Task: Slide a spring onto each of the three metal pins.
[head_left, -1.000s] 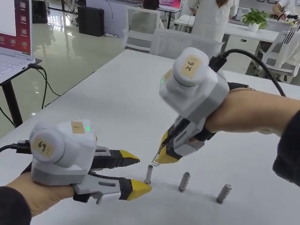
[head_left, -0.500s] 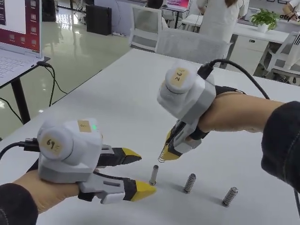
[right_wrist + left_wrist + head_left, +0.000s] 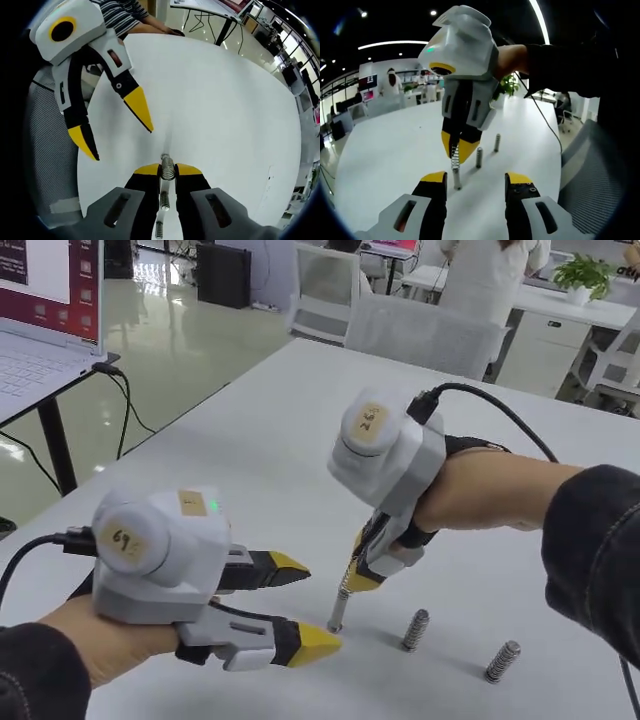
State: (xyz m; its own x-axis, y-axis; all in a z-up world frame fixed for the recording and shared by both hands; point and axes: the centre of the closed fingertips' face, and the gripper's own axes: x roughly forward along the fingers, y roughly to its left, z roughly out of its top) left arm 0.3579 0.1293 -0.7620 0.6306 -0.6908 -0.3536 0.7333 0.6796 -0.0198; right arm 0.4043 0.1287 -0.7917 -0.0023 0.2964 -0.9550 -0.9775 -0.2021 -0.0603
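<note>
Yellow-tipped left gripper (image 3: 318, 606), lower left, your jaws apart and holding nothing | metal pin (image 3: 336, 620) upright just beyond those tips, bottom centre | spring (image 3: 343, 588) clamped in your right gripper (image 3: 358, 578), lower end at the pin's top | two spring-covered pins (image 3: 416, 630) lower right on the white table (image 3: 260, 440)

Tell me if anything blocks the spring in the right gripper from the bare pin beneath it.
Nothing visible does. The spring, held in the right gripper, hangs straight above the bare pin with its lower end at the pin's top. The left gripper is open, its jaws off to the side.
</note>
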